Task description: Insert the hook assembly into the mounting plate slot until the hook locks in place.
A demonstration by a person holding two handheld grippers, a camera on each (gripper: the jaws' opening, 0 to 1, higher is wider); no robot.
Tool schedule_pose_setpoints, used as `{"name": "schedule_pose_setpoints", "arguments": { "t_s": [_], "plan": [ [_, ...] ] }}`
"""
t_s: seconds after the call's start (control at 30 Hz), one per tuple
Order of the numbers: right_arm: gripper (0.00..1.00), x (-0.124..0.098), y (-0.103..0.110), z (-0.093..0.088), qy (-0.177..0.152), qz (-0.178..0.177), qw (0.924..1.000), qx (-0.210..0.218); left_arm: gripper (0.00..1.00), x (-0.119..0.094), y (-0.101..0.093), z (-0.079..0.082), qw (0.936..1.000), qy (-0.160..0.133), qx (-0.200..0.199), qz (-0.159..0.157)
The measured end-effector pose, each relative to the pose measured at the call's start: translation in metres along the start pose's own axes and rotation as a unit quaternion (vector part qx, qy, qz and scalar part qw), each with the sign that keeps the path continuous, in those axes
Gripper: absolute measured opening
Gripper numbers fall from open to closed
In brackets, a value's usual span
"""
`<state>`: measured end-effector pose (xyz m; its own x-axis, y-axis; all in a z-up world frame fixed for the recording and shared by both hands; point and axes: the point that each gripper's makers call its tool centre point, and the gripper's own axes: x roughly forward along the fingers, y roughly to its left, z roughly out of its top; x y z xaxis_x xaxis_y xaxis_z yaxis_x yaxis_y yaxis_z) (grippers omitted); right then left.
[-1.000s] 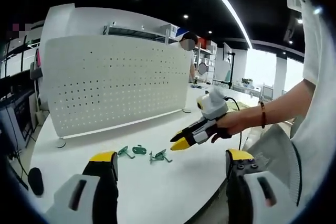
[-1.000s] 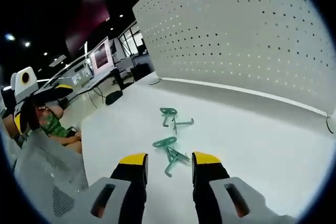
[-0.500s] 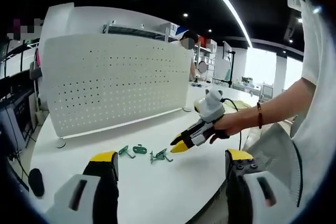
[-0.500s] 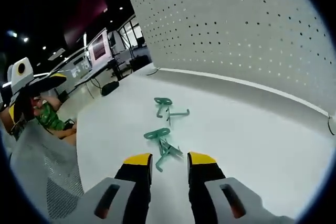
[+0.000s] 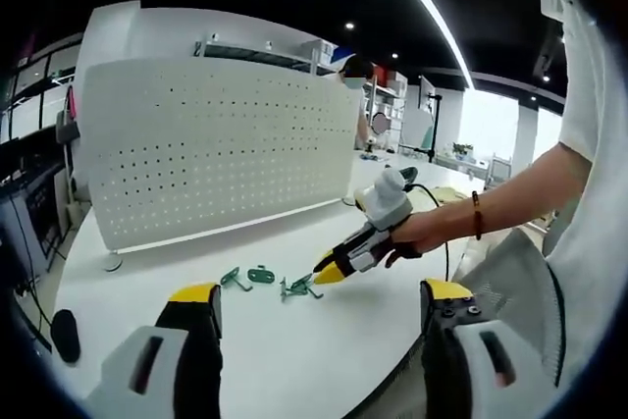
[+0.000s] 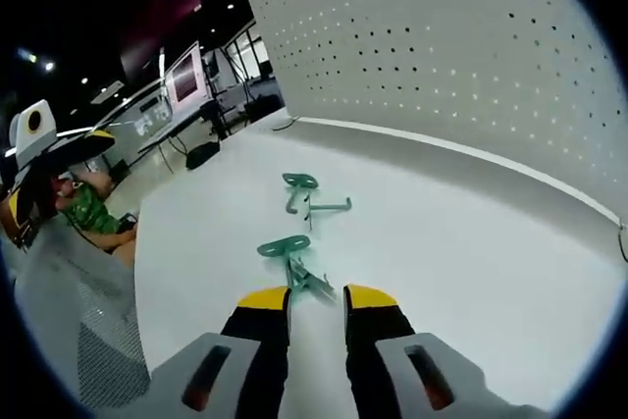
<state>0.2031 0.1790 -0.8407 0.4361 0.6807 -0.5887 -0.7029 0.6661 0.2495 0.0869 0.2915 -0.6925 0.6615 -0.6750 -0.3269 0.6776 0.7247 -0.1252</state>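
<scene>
A white pegboard mounting plate (image 5: 216, 149) stands upright on the white table (image 5: 294, 350). Three green hook pieces lie in front of it; the nearest to the right gripper is a hook assembly (image 5: 297, 288). In the left gripper view my left gripper (image 5: 321, 291) hangs open and empty over the table's near edge, while the right gripper (image 5: 329, 270), held by a hand, has its yellow tips down at that hook. In the right gripper view my right gripper (image 6: 316, 297) is narrowed, with the near end of the hook assembly (image 6: 292, 260) lying between its tips. A second hook (image 6: 302, 193) lies farther off, before the pegboard (image 6: 471, 56).
The pegboard's round foot (image 5: 113, 264) rests on the table at the left. A grey mesh chair back (image 6: 69, 311) stands beside the table edge. Desks with monitors (image 6: 184, 95) fill the room behind. A person's arm with a red wristband (image 5: 478, 215) reaches in from the right.
The right gripper has moved forward and down to the nearest green hook, and its jaws have narrowed around the hook's end. The left gripper has stayed put.
</scene>
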Motion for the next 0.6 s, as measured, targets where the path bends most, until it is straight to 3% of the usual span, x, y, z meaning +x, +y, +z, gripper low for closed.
{"name": "schedule_pose_setpoints", "arguments": {
  "t_s": [0.43, 0.6],
  "plan": [
    [0.16, 0.01, -0.002, 0.003, 0.0, 0.006, 0.9998, -0.017, 0.86, 0.001, 0.003, -0.002, 1.0, 0.005, -0.004, -0.001],
    [0.13, 0.011, -0.005, 0.001, 0.003, 0.005, 0.9998, -0.021, 0.85, 0.002, 0.003, 0.004, 0.9999, -0.005, -0.01, -0.001]
  ]
}}
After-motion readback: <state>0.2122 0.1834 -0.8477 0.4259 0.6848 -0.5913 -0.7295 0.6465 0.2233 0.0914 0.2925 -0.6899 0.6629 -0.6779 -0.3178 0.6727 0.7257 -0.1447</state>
